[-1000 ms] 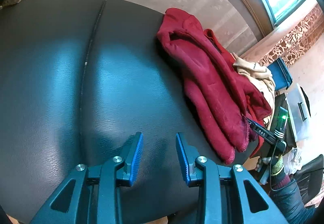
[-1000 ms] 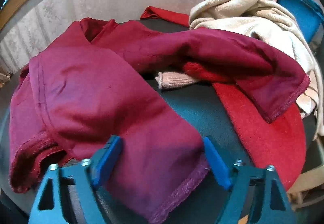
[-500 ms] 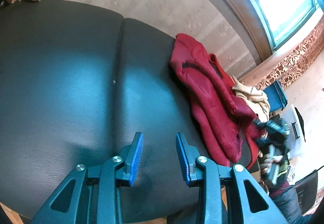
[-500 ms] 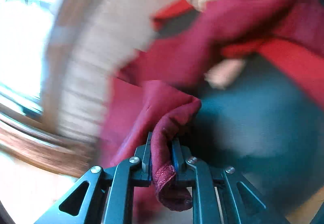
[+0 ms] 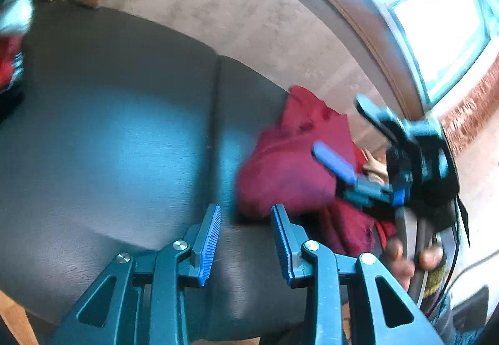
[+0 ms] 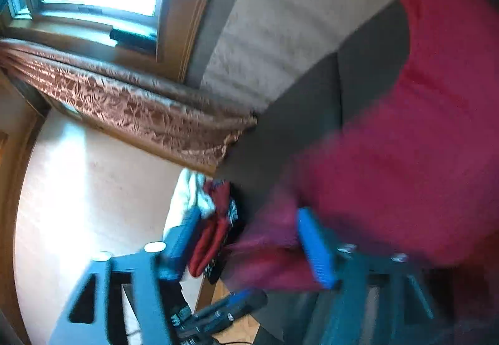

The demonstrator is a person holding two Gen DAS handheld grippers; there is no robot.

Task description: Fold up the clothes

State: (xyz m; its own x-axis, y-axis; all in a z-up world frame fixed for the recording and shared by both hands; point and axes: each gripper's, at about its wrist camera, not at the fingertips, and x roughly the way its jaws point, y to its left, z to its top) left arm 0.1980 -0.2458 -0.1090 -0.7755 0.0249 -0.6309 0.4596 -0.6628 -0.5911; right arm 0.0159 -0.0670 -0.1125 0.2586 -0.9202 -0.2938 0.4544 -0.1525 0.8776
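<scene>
- Maroon fleece, the garment [image 5: 290,170], lies bunched on the black leather cushion [image 5: 109,158], at about two o'clock from the left gripper [image 5: 246,245] in the left wrist view.
- Left gripper: jaws part-way apart with nothing between them, hovering over bare cushion just short of the garment's near edge.
- Right gripper [image 5: 340,133] shows at three o'clock in the left wrist view, blurred, held by the person's hand [image 5: 411,257]; its jaws are opening. In its own view the maroon cloth [image 6: 389,173] fills the field from one to four o'clock, and a fold sits close to the right-hand pad, but the blur keeps me from telling whether it lies between the pads or behind them. No pad visibly presses on it, so I judge it let go.
- Step in hand, as I judge it: dropping the garment onto open cushion and then spreading it flat before any fold.
- To do it well: let the cloth settle fully, then have each gripper take one hem corner or shoulder, not a thick bunch.
- Pull the two grips apart toward nine and three o'clock so wrinkles run out.
- Keep clear of the other clothes [image 6: 215,226] heaped at the cushion's far end, and of the cream garment [image 5: 372,165] behind.
</scene>
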